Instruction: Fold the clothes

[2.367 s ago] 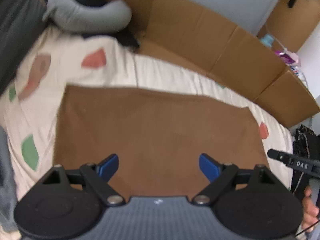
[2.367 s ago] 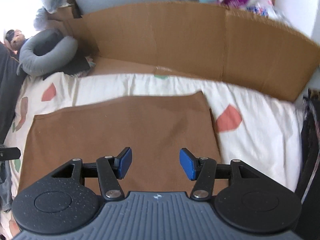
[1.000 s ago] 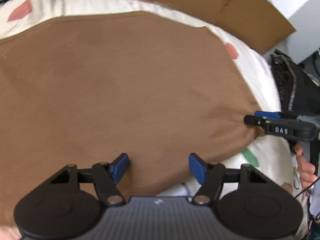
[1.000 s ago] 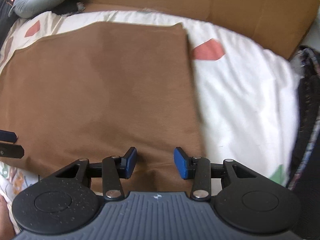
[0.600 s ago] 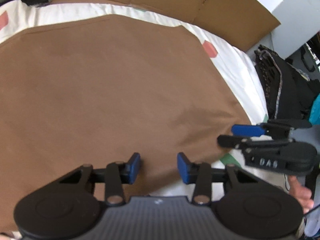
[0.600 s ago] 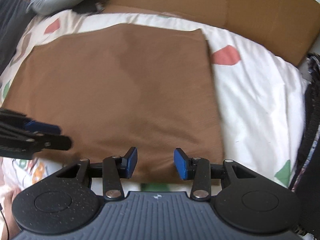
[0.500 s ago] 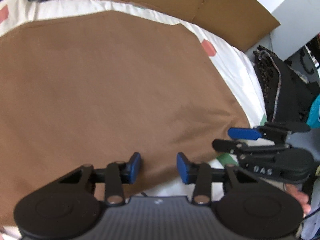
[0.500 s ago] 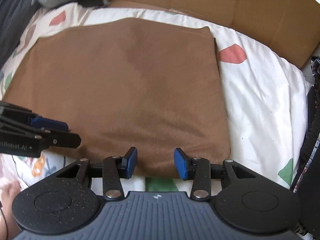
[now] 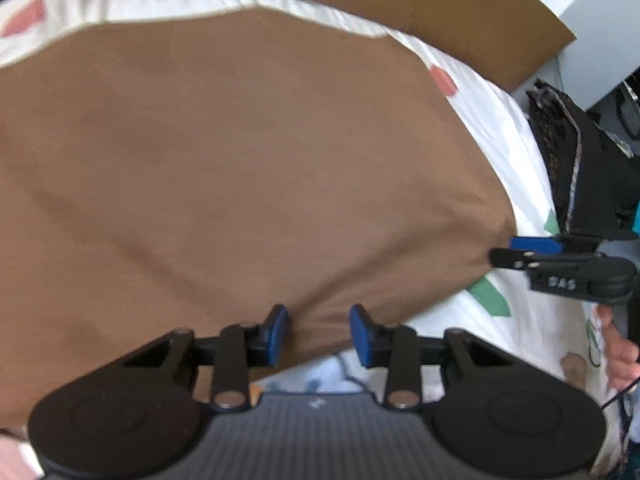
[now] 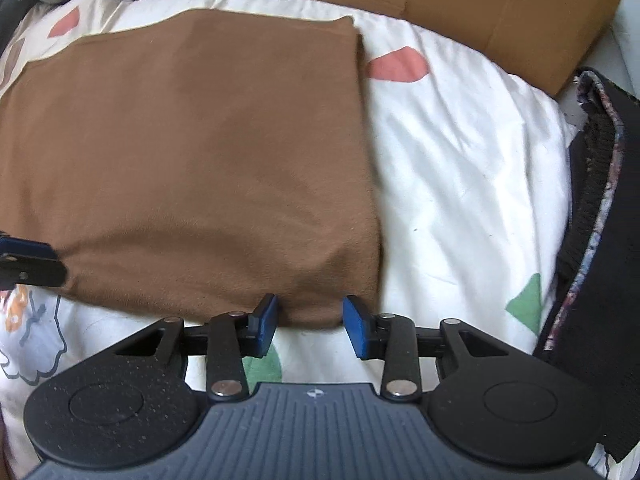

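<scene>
Two grippers: both sit at the near edge of the brown cloth (image 10: pixel 192 152).
Brown cloth: flat on the white bedsheet (image 10: pixel 460 168); its left side is cut off in both views.
Left gripper (image 9: pixel 319 334): fingers partly apart, cloth edge between them, not pinched.
Right gripper (image 10: pixel 309 325): fingers partly apart around the near right corner; I cannot tell if they touch it.
Cardboard (image 10: pixel 500 12): stands behind the bed, top cut off.
Dark clothes (image 10: pixel 600 240): at the right, blurry.
</scene>
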`<state>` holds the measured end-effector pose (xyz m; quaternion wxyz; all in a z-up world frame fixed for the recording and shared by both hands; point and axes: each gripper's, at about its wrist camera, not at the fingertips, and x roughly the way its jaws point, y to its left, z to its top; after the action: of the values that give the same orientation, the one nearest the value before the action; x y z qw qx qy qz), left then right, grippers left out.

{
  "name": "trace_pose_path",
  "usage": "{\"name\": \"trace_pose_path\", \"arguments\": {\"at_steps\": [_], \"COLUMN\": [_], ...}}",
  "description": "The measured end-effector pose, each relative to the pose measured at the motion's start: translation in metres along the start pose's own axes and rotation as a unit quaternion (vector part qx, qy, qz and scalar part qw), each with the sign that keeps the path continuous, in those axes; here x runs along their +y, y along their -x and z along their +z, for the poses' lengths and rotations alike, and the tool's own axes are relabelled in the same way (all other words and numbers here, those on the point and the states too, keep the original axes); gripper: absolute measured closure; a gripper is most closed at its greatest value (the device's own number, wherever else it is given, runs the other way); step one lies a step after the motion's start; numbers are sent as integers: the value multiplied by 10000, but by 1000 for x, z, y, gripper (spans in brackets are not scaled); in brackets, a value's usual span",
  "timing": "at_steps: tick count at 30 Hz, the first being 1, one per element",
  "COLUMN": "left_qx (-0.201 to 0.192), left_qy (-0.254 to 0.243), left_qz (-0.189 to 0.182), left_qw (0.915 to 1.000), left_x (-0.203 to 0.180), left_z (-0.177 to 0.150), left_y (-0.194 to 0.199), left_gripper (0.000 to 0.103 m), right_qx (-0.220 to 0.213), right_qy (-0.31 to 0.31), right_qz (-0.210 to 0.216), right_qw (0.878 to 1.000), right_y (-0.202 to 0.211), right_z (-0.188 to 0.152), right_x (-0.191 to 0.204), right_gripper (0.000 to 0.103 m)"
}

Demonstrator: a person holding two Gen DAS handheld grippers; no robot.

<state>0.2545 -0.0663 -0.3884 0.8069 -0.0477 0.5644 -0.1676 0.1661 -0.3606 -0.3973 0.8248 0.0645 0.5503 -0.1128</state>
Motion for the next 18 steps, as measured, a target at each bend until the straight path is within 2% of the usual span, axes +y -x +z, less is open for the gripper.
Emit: {"name": "trace_pose_path", "arguments": {"at_steps": [3, 9, 14, 18], "left_qx": [-176, -217, -128, 93], "left_qy": [25, 563, 693, 641], "left_qz": [161, 241, 252, 350], "left_qw": [9997, 9979, 9972, 9973], "left_x": [11, 43, 51, 49], "left_z": [0, 3, 0, -6], "left_y": [19, 28, 22, 9], "left_gripper": [65, 65, 65, 65], "right_qx": [-85, -224, -102, 114], "right_qy": [-164, -137, -31, 159], "right_qz": [197, 395, 592, 671], "right_qw": [9996, 9989, 9982, 9976], "right_y": [12, 17, 7, -4], "right_z": [11, 30, 35, 36], "right_x": [-4, 8, 31, 56], "right_gripper": [60, 59, 59, 59]}}
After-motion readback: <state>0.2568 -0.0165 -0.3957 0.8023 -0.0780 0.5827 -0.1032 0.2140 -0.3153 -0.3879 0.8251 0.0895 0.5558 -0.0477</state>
